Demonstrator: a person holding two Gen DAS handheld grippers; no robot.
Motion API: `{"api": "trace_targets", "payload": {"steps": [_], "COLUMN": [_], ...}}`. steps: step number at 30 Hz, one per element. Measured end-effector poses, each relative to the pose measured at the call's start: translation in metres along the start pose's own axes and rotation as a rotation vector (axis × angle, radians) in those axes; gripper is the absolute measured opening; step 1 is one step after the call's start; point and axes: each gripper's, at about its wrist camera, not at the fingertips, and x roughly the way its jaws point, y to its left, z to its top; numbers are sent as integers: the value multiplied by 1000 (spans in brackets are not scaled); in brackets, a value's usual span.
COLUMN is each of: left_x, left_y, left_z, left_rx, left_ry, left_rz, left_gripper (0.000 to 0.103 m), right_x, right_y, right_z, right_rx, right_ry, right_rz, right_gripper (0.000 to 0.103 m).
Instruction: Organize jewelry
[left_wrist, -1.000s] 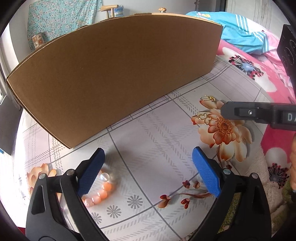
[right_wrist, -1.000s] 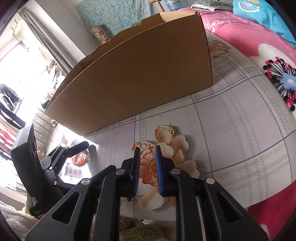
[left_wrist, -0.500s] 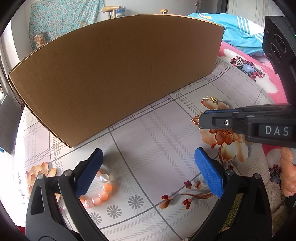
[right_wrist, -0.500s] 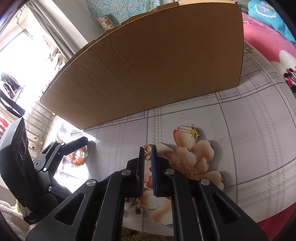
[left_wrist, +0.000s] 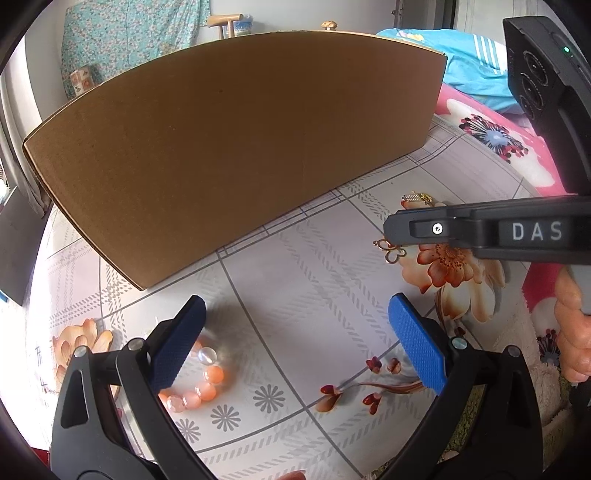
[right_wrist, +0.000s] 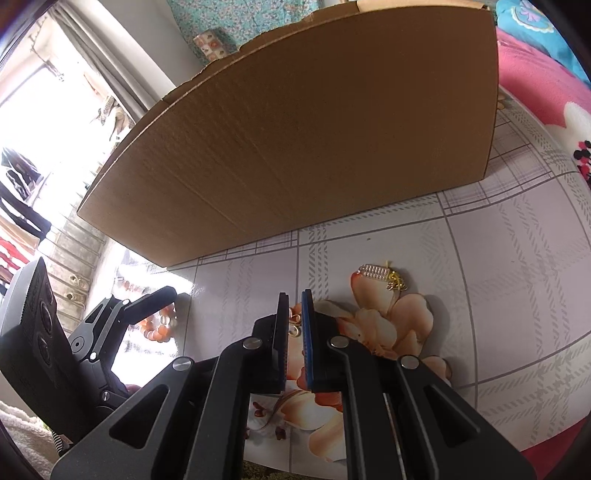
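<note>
Right wrist view, right gripper (right_wrist: 294, 325) fingers pinching a gold earring (right_wrist: 293, 329), left gripper (left_wrist: 295, 343) fingers wide beside orange bead bracelet (left_wrist: 199, 384), cardboard box (left_wrist: 236, 147) interior hidden, bench (left_wrist: 314, 295) beneath.

Your right hand-held gripper (right_wrist: 294, 334) has closed from a clear gap a second ago to a thin slit, and it now pinches the small gold clover-shaped piece (left_wrist: 392, 250) at its tips. You have carried that piece up off the printed flower on the surface (left_wrist: 295, 288); it now hangs clear below the gripper's tip. The gripper has also pushed further forward, toward the cardboard box (right_wrist: 314, 140), which now looms larger ahead of it.
</note>
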Motion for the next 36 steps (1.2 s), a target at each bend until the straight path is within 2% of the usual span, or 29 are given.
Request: {"api": "trace_targets", "payload": {"steps": [7, 13, 15, 16, 18, 22, 26, 28, 30, 36], "left_x": [-1, -1, -1, -1, -1, -1, -2, -2, -2, -2], "left_y": [0, -1, -1, -1, -2, -3, -3, -3, -3, -3], "left_z": [-1, -3, -3, -3, -2, -3, -4, -4, -3, -3], "left_rx": [19, 43, 50, 50, 46, 31, 20, 21, 20, 35], "left_ry": [0, -4, -4, -1, 3, 2, 3, 5, 6, -2], "left_rz": [-15, -32, -37, -38, -35, -24, -17, -17, -17, -27], "left_gripper": [96, 96, 96, 96, 96, 96, 96, 96, 96, 96], "right_x": [12, -7, -18, -24, -34, -54, -62, -61, -62, -49], "right_y": [12, -12, -22, -26, -33, -46, -61, -74, -77, -64], "right_z": [-10, -10, -10, -10, -10, -11, -11, -15, -16, -13], "right_rx": [16, 101, 132, 141, 148, 170, 196, 223, 222, 188], "right_ry": [63, 17, -14, -31, -63, -117, -130, -107, -119, -107], "right_rz": [127, 99, 57, 28, -42, -140, -212, -196, -165, -199], "right_gripper": [8, 12, 34, 39, 58, 68, 85, 87, 96, 97]}}
